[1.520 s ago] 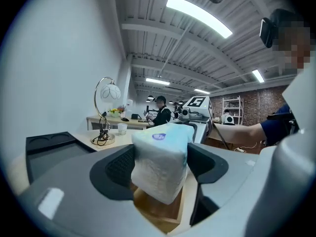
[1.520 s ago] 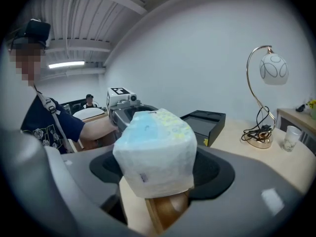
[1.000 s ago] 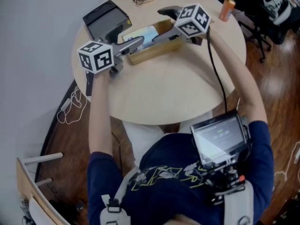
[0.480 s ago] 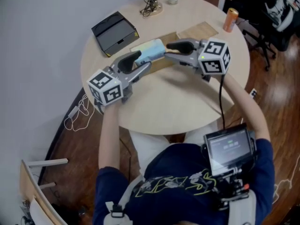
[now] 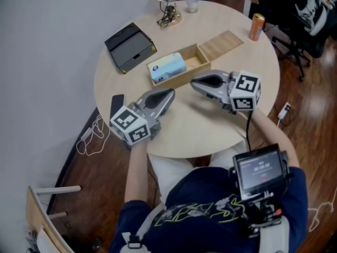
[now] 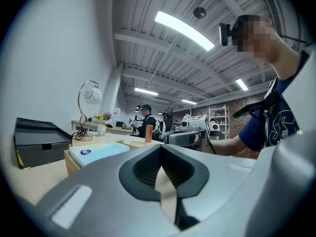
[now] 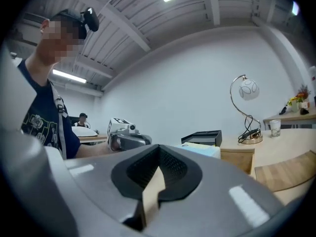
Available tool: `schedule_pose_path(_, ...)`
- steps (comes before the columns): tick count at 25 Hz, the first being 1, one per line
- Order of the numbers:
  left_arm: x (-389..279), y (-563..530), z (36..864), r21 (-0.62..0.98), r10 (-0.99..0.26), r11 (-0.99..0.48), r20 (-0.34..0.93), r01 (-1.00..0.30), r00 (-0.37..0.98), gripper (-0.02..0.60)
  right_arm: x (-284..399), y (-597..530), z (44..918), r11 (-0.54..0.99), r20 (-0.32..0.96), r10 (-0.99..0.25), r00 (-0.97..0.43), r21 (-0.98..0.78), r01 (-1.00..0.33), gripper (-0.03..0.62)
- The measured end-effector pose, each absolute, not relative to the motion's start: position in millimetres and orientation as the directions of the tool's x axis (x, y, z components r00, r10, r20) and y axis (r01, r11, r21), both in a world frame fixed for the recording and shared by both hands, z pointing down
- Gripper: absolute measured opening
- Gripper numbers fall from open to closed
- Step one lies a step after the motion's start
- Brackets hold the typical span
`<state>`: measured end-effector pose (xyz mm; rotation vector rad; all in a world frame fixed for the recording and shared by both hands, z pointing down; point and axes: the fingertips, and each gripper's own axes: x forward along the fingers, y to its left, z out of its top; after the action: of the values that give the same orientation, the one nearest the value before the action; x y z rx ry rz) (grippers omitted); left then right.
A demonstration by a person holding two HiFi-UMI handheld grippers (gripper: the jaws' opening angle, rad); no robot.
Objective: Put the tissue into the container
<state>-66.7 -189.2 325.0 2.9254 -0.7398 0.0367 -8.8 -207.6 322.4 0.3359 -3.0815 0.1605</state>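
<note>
A light-blue tissue pack lies in the left end of the open wooden container on the round table. The left gripper view shows the pack low at the left. In the right gripper view the pack sits just past the jaws. My left gripper rests near the table's front, shut and empty, pointing toward the container. My right gripper lies to its right, also shut with nothing between its jaws. Both tips stand apart from the container.
The container's wooden lid lies beside it at the right. A black case sits at the back left and a black phone at the left edge. A lamp base, a cup and an orange can stand along the far rim.
Both grippers have drawn back from the container toward the table's front edge, and their jaws have gone from open to shut. The tissue pack stays in the container.
</note>
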Motion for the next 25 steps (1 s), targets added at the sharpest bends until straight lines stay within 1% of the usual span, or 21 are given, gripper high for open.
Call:
schedule_pose_path(2,-63.8,-184.8,335.0,0.128,-0.476,-0.868,0.063,-0.48,0.877,0.003,-7.6,-202.3,337.8,0.971,0.07,-0.217,-0.974,-0.086,-0.223,0.011)
schedule_pose_path(6,-58.4,-178.1,355.5,0.164,-0.464,-0.868,0.065,-0.468,0.883,0.003,-7.5,-191.7,361.2,0.962,0.082,-0.225,-0.971,-0.141,-0.235,0.011)
schedule_pose_path(8,-53.1,-177.1,369.0,0.128,-0.465,-0.871,0.094,-0.474,0.88,0.003,-6.7,-189.6,370.9,0.962,0.087,-0.232,-0.969,-0.13,-0.242,0.011)
schedule_pose_path(11,-47.4,-171.0,386.9,0.071,-0.474,-0.87,0.15,-0.487,0.868,0.003,-9.4,-181.9,389.0,0.968,0.139,-0.233,-0.962,-0.066,-0.244,0.011)
schedule_pose_path(15,-46.8,-169.9,386.2,0.062,-0.479,-0.869,0.146,-0.491,0.866,0.003,-12.5,-172.7,390.3,0.975,0.151,-0.203,-0.967,-0.054,-0.213,0.011)
schedule_pose_path(22,-46.4,-172.1,385.8,0.067,-0.48,-0.868,0.143,-0.492,0.866,0.002,-11.4,-181.0,384.7,0.965,0.157,-0.247,-0.956,-0.05,-0.257,0.011)
schedule_pose_path(25,-46.9,-171.8,385.3,0.068,-0.479,-0.868,0.144,-0.492,0.866,0.002,-10.7,-182.0,388.0,0.966,0.156,-0.243,-0.957,-0.049,-0.254,0.011)
